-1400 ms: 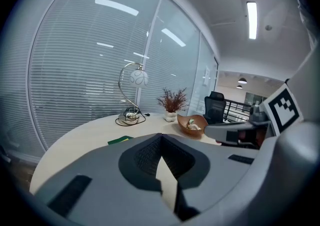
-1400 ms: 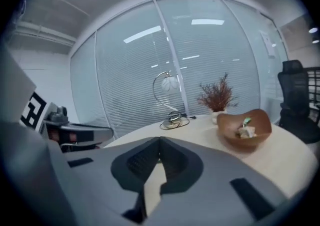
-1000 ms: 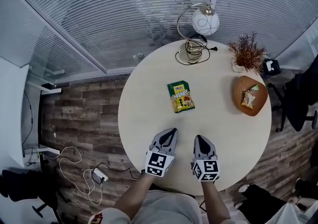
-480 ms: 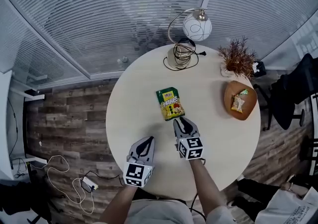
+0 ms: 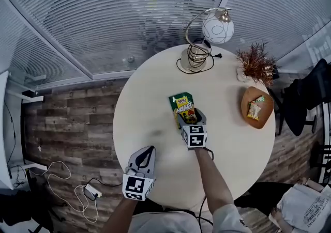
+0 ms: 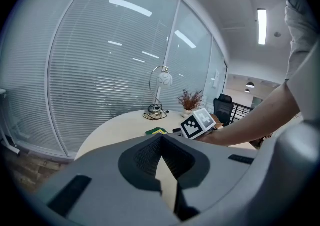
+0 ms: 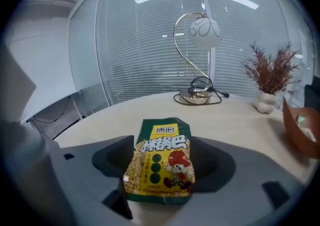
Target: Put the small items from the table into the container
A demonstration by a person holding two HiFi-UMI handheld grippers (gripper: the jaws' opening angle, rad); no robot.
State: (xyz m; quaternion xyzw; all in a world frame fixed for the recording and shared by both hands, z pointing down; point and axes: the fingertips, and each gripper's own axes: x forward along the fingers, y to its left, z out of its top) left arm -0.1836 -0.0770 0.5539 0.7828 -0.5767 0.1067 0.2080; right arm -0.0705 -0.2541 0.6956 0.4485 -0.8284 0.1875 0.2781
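A green and yellow snack packet [image 5: 181,104] [image 7: 161,142] lies flat near the middle of the round pale table [image 5: 142,105]. My right gripper [image 5: 189,117] [image 7: 164,166] is lowered onto it. Its jaws are opening and stand on either side of the packet's near end, with no pad pressing on it. The container is a brown bowl [image 5: 246,102] [image 7: 299,132] at the table's right side, with small snack packets [image 5: 254,110] inside. My left gripper [image 5: 149,151] [image 6: 160,139] hovers over the table's near left edge, its fingertips together and nothing held.
A curved lamp with a white globe [image 5: 217,27] [image 7: 204,33] stands on its base at the far side, its black cord [image 5: 198,59] coiled there. A reddish dried plant in a white pot [image 5: 255,61] [image 7: 270,74] stands behind the bowl. Wooden floor surrounds the table, and glass walls with blinds lie beyond.
My right gripper moved forward and down to the snack packet and went from shut to open around it. My left gripper drew away to the left along the near edge.
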